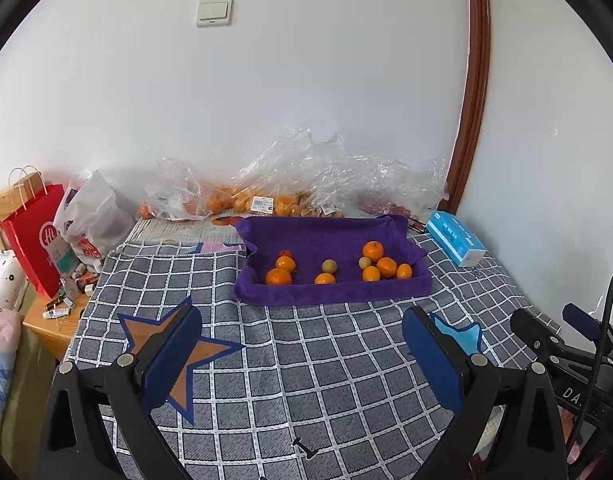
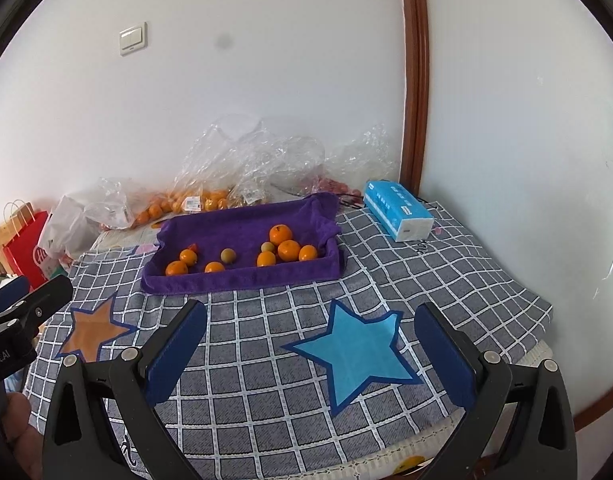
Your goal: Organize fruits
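Both grippers, left and right, spread wide, empty; round glossy tangerines on plush purple towel tray.

A table under a grey checked cloth carries a purple towel-lined tray at frame centre, a blue tissue pack right, and plastic bags behind.
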{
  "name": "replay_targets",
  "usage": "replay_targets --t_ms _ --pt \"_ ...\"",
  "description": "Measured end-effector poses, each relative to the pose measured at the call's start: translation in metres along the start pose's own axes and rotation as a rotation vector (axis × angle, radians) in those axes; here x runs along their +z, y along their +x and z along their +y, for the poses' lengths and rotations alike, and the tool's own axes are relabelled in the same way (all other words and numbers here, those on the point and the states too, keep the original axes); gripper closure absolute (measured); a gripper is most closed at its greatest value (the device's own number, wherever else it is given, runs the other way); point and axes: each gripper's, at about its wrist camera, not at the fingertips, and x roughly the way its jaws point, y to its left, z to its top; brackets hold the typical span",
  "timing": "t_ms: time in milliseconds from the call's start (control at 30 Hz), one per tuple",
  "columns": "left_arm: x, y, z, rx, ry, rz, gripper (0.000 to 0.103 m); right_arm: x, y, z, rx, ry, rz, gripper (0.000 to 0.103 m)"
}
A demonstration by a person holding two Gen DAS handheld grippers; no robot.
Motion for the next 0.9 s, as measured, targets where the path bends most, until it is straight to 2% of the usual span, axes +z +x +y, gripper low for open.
replay_targets --t_ms 900 --pt "-0.0015 -0.0014 0.0049 0.017 -0.010 -0.004 0.002 -0.0056 0.0012 0.0048 -0.001 0.002 0.007 0.001"
